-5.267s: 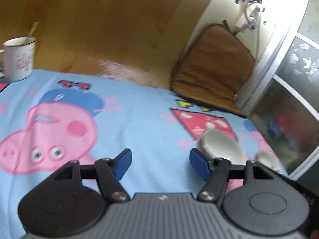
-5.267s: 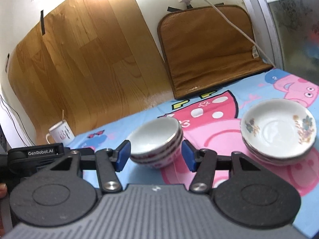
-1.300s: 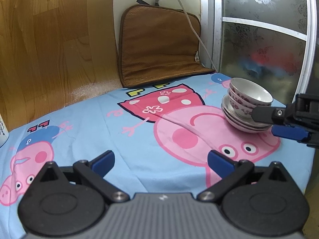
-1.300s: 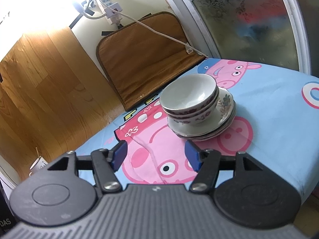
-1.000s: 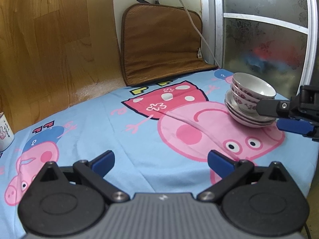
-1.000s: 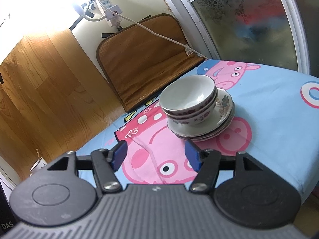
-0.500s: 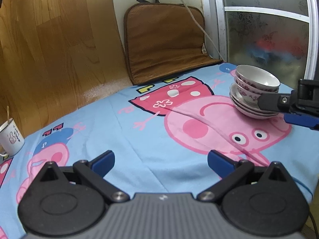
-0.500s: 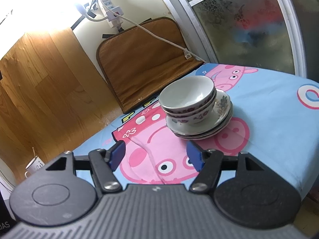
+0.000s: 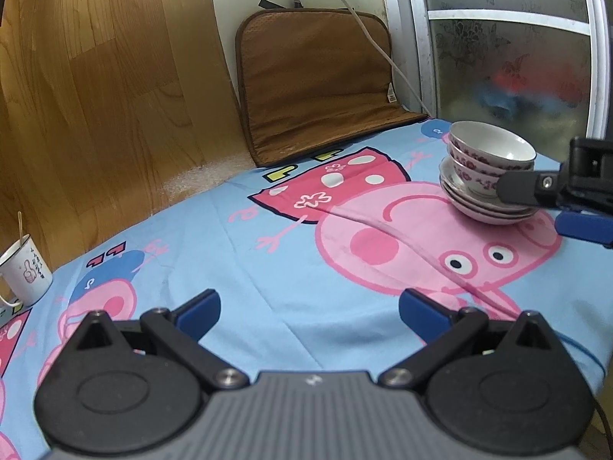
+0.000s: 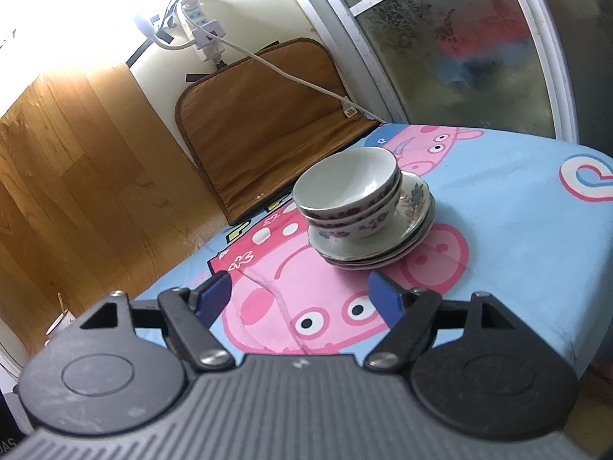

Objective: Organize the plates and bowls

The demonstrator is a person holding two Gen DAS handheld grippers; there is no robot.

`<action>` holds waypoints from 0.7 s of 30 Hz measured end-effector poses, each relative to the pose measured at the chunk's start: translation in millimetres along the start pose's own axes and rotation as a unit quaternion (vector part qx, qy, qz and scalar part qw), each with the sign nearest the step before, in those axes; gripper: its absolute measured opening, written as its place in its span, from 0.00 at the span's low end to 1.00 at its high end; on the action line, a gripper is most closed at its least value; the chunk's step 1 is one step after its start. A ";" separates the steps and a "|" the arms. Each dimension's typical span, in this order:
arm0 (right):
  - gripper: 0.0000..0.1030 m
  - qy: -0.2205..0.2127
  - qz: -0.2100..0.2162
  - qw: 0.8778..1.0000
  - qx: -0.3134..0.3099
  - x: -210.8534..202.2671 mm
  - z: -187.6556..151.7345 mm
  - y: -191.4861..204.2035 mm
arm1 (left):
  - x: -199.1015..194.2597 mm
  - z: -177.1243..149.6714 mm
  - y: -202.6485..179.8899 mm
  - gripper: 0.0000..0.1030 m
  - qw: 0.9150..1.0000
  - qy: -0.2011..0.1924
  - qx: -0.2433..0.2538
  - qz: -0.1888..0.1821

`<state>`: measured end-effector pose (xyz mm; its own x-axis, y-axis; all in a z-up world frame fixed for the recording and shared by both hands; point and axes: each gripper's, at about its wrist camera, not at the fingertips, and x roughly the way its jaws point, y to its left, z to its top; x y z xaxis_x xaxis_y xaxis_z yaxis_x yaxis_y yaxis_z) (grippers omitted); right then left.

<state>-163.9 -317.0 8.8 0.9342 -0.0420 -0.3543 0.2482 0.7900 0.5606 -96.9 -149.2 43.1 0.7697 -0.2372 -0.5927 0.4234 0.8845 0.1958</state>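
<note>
Stacked white bowls with purple flower bands (image 10: 350,195) sit on a stack of white plates (image 10: 413,226) on the blue cartoon-pig cloth. The bowls (image 9: 488,155) and plates (image 9: 486,211) also show at the right of the left wrist view. My right gripper (image 10: 302,299) is open and empty, a short way in front of the stack and apart from it. Its fingers (image 9: 582,226) show beside the plates in the left wrist view. My left gripper (image 9: 308,312) is open and empty over the cloth, well left of the stack.
A white mug with a stick in it (image 9: 25,268) stands at the far left. A brown cushion (image 9: 318,84) leans on the back wall, with a white cable (image 10: 291,73) across it. A frosted glass door (image 10: 459,46) is at the right. The table edge (image 10: 590,306) drops off at the right.
Both grippers have drawn back from the stack, which stays put on the cloth. The left wrist view has swung left, so the mug has come into sight.
</note>
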 end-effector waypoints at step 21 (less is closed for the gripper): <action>0.81 -0.004 -0.004 0.999 0.037 -0.8 0.7 -22.0 | 8.8 -1.0 -29.6 1.00 0.997 0.007 0.063 0.044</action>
<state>-169.9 -334.8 -2.7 0.9343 -0.0529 -0.3525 0.2729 0.7426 0.6116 -103.1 -177.1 31.3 0.8010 -0.1542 -0.5785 0.4115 0.8437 0.3448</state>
